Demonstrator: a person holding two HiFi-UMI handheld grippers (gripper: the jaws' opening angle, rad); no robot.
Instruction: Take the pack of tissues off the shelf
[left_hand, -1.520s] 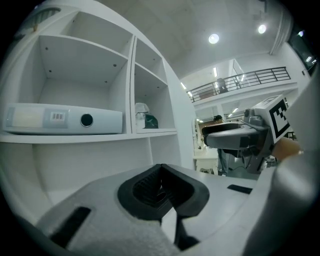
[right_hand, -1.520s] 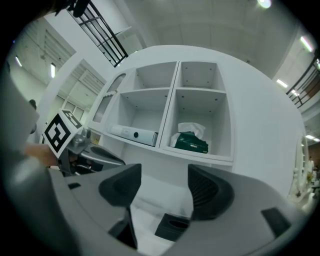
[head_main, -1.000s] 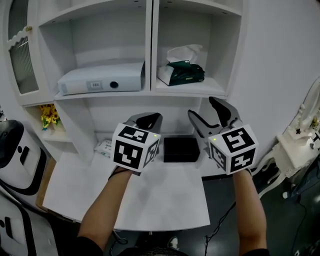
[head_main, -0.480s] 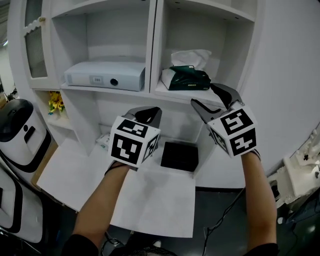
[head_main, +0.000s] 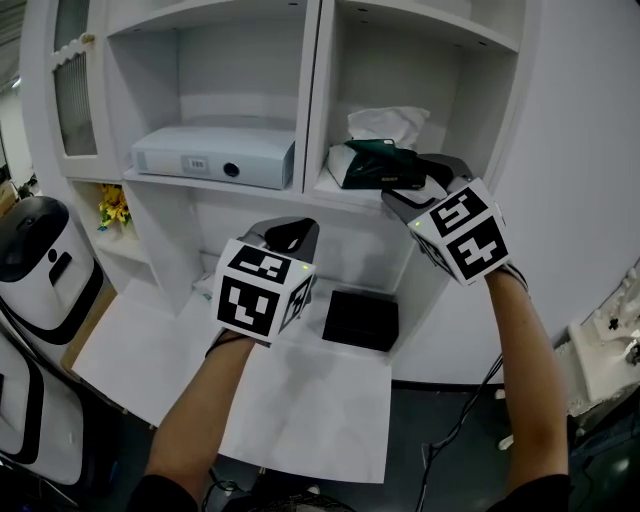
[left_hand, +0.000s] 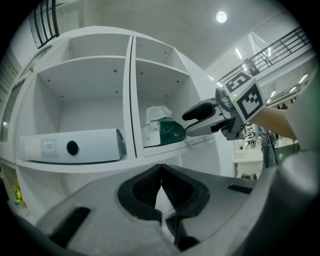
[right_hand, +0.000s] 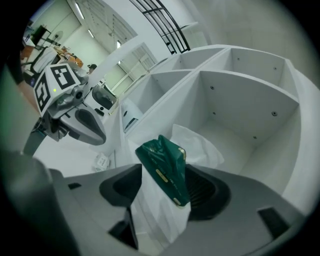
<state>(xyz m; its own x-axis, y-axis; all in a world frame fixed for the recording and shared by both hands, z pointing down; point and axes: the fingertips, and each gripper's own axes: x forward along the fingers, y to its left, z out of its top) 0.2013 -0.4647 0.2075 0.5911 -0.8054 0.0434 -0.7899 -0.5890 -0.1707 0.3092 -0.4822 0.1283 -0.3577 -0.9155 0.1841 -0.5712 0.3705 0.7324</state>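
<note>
Carefully does it, because the soft green and white plastic pack of tissues (head_main: 378, 165) could slide to the back of the white wooden shelf (head_main: 335, 197) if the right gripper (head_main: 410, 180) bumps it before it squeezes. The pack is squashy, so a grip on just its front edge might slip off, or pull out only the loose white tissue (head_main: 388, 122) on top.

The pack sits in the right part of the shelf, near the front edge. The right arm is stretched up and forward. The right gripper's jaws are wide apart with the pack between them, one jaw on each side, and I cannot see them pressing it.

The left gripper (head_main: 290, 232) hangs lower, in front of the shelf and well apart from the pack. Its jaws are closed together with nothing in them.
</note>
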